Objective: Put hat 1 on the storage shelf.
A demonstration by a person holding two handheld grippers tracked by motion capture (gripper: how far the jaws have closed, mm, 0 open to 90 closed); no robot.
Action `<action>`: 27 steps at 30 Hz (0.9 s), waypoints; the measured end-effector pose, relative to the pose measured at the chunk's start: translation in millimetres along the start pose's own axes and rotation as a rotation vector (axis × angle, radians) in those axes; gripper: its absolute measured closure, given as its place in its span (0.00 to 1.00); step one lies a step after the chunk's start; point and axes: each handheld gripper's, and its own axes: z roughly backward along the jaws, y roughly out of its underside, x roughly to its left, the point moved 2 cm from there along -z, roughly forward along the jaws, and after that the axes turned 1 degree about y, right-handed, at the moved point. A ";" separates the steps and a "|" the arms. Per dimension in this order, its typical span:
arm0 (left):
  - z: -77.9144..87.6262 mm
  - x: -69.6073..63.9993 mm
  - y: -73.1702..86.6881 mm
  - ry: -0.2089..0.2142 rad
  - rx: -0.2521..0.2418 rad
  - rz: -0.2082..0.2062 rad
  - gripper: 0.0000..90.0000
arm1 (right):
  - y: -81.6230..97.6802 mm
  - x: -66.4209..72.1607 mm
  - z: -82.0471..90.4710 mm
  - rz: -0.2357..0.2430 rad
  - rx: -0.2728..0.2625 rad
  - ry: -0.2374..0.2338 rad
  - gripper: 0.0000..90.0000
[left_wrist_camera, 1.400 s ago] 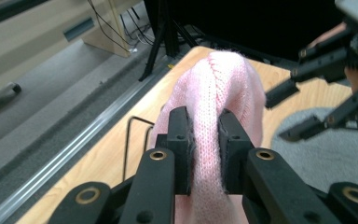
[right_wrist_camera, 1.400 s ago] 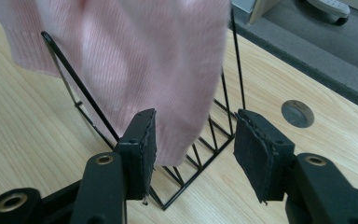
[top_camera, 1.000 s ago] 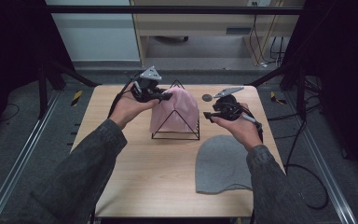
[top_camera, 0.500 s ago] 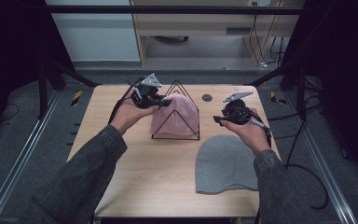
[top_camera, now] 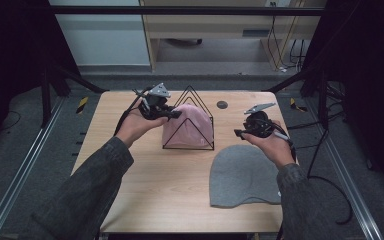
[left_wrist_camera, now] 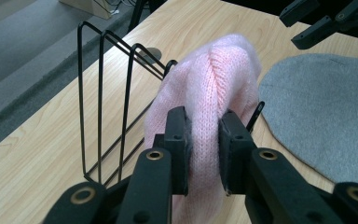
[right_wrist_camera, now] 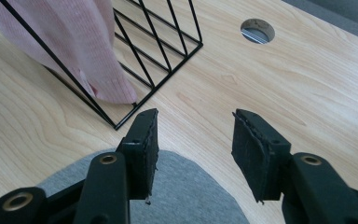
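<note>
Change since the earlier frame: right gripper has drawn back from the rack toward 5 o'clock and now hangs over the top edge of the grey beanie; left gripper has hardly shifted.

Item 1, pink beanie: draped in the black wire rack at table centre, one knitted fold pulled out toward 9 o'clock. Left gripper view: the fold sits squeezed between the two pads, so the jaws are clamped on the pink beanie.

Item 2, grey beanie: flat on the table, at 5 o'clock from the rack, apart from it. Right gripper view: jaws stand apart with nothing between them, bare wood and the grey beanie beneath.

Item 3, cable hole: at 1 o'clock from the rack.

Step in hand, as judged: seating or adjusting the pink beanie in the rack with the left gripper, while the right turns to the grey one.

Next move, as judged: lower the open right jaws onto the grey beanie's edge and pinch a fold firmly enough to lift it; the left must release without dragging the pink beanie off the wires
</note>
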 end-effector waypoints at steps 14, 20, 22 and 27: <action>13.5 -8.0 2.8 -0.041 -0.053 0.029 0.65 | 16.5 -11.7 7.9 -0.027 0.018 0.012 0.55; 32.1 -17.4 17.5 -0.112 -0.021 0.029 0.46 | 26.3 -18.2 10.8 -0.051 0.040 0.025 0.47; 39.0 -20.6 28.7 -0.128 -0.011 0.042 0.41 | 29.6 -20.5 10.8 -0.060 0.045 0.032 0.43; 48.8 -27.6 55.4 -0.145 -0.001 0.070 0.26 | 36.9 -26.5 8.3 -0.091 0.058 0.021 0.36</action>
